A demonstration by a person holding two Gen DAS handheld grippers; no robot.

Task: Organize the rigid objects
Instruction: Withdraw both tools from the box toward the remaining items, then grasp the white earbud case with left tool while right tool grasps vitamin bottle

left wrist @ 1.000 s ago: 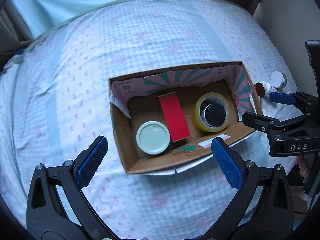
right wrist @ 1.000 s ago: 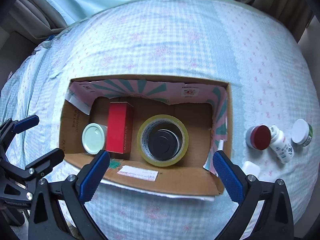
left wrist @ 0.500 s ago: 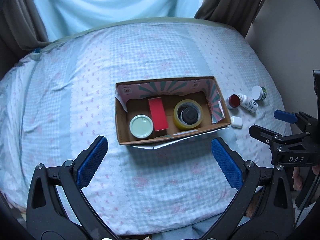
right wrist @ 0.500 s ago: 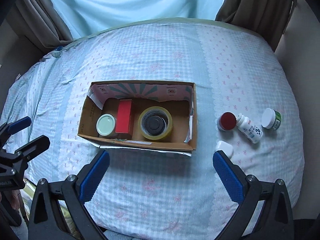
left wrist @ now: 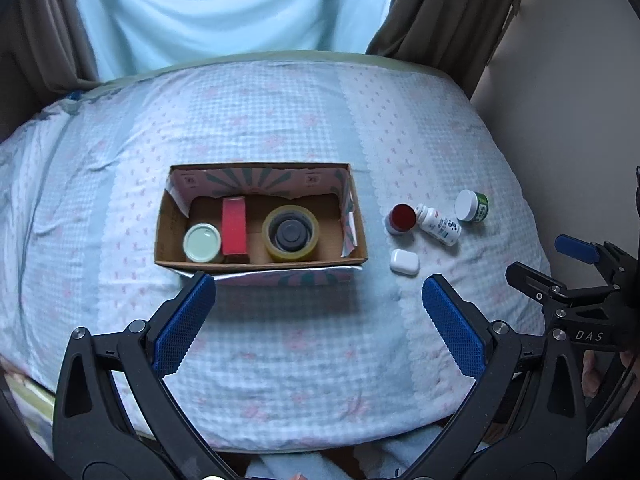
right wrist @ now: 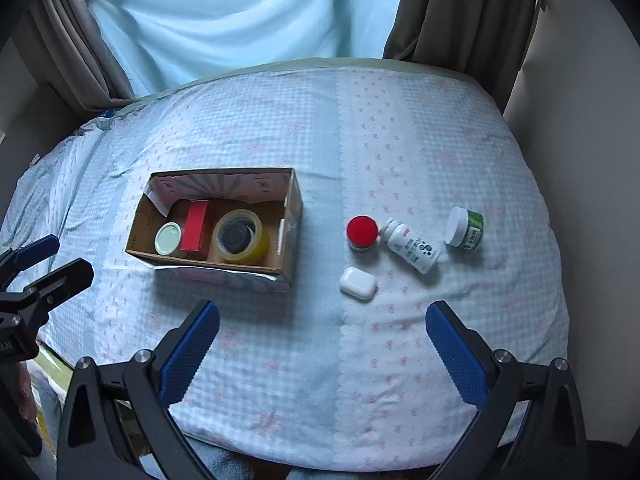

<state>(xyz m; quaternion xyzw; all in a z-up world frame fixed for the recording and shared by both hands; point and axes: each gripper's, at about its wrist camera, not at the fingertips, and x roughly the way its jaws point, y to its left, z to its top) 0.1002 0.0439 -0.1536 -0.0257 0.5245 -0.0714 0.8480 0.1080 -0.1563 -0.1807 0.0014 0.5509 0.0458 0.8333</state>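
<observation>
Both the left gripper (left wrist: 318, 312) and right gripper (right wrist: 322, 338) hung with jaws spread, empty, above bare checked bedspread (right wrist: 304, 360). The cardboard box (right wrist: 294, 220) sat at ten o'clock; the white case (right wrist: 358, 283) at twelve, curtains (right wrist: 460, 12) behind.

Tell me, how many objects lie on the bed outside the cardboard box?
4, all right of the cardboard box: red-lidded jar, white bottle lying down, green jar farthest right, white case nearest.

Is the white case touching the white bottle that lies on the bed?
Apart. The right wrist view shows a strip of bedsheet between the white case and the white bottle.
</observation>
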